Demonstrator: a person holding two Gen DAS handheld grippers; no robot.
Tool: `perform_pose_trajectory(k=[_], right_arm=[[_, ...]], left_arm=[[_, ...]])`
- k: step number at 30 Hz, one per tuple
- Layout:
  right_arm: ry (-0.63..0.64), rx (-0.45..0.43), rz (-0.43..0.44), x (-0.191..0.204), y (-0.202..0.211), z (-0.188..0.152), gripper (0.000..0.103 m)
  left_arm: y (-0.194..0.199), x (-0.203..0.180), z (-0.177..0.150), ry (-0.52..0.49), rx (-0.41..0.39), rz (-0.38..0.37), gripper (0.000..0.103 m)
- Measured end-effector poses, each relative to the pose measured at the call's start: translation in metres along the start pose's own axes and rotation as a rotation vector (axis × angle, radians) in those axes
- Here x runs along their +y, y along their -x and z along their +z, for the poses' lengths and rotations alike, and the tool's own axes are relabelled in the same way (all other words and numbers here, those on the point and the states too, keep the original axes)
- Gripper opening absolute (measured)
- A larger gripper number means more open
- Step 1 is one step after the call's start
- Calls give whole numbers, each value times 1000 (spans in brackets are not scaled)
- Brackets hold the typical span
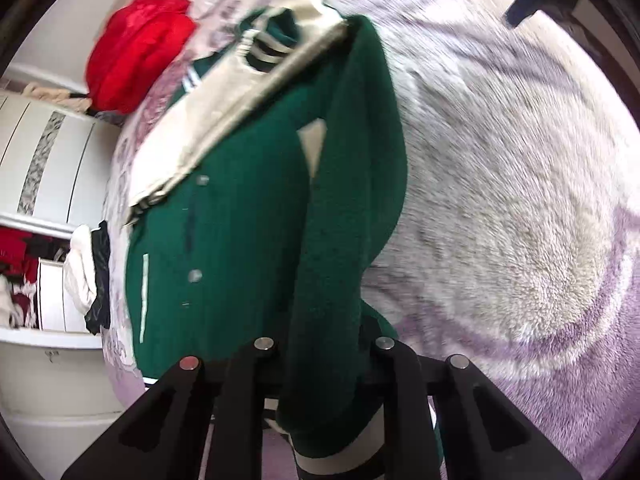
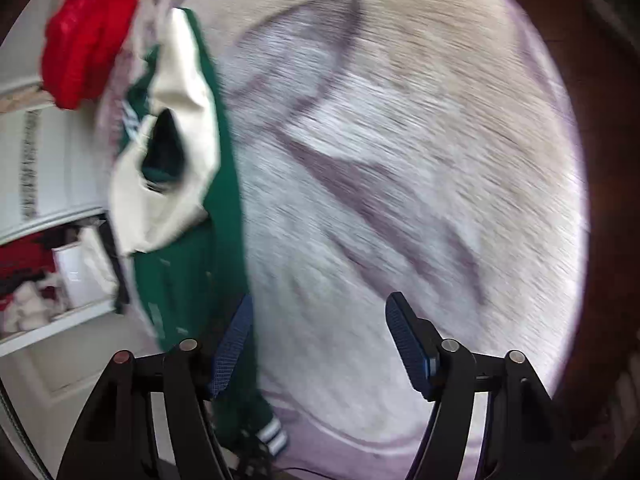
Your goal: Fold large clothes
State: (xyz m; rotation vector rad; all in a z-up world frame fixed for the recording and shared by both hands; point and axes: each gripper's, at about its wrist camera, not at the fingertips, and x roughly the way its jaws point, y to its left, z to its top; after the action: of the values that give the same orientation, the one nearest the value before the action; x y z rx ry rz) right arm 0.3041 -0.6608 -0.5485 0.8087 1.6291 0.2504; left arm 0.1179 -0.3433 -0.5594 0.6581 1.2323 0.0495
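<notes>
A dark green varsity jacket (image 1: 240, 220) with cream sleeves, snap buttons and striped cuffs lies on a fluffy lilac and white blanket (image 1: 500, 200). One green side is folded over lengthwise. That fold runs down between the jaws of my left gripper (image 1: 324, 360), which is shut on it; the fabric hides the pads. In the right wrist view the jacket (image 2: 192, 272) lies along the left. My right gripper (image 2: 320, 340) stands open over bare blanket (image 2: 400, 160), its left blue finger (image 2: 234, 344) at the jacket's edge, with nothing between the pads.
A red garment (image 1: 136, 48) lies on the bed beyond the jacket's collar, also the red garment (image 2: 88, 36) at top left. White and black clothes (image 1: 92, 276) hang at the bed's left edge. A white wardrobe (image 1: 48, 152) with open shelves of clothes stands on the left.
</notes>
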Motion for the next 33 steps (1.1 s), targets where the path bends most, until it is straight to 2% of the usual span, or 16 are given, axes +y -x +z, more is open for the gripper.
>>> perform_pose_trajectory(k=[1, 3, 6, 9, 12, 14, 15, 16, 17, 19, 22, 24, 29, 33], right_arm=[[7, 1, 46, 7, -5, 12, 92], [34, -5, 141, 24, -18, 40, 94], [32, 1, 279, 50, -43, 86, 101], [6, 40, 361, 74, -77, 123, 101], [2, 119, 389, 101, -112, 142, 101], [17, 161, 309, 121, -135, 142, 100], [31, 166, 262, 132, -143, 139, 81], [53, 158, 213, 141, -145, 136, 48], [71, 142, 155, 152, -144, 133, 41], [72, 105, 117, 168, -136, 126, 23], [125, 57, 40, 208, -116, 116, 17], [148, 28, -3, 242, -102, 104, 16], [196, 1, -82, 333, -79, 82, 16], [246, 1, -133, 418, -95, 63, 16]], left_arm=[[4, 10, -2, 10, -9, 6, 13], [3, 25, -3, 20, -9, 6, 13], [0, 37, -4, 24, -3, 4, 13], [-4, 41, -5, 23, 0, -4, 13], [-3, 46, -7, 22, -11, -5, 13], [-3, 51, -10, 24, -23, 6, 13], [-3, 55, -11, 28, -26, 12, 13], [-5, 61, -13, 40, -26, 11, 13], [-4, 66, -15, 56, -25, 7, 13], [-4, 82, -21, 86, -34, 21, 13], [-1, 111, -31, 123, -66, 52, 13], [-3, 135, -37, 150, -77, 40, 13], [-5, 207, -60, 189, -108, 68, 13], [-19, 263, -81, 242, -89, 91, 13]])
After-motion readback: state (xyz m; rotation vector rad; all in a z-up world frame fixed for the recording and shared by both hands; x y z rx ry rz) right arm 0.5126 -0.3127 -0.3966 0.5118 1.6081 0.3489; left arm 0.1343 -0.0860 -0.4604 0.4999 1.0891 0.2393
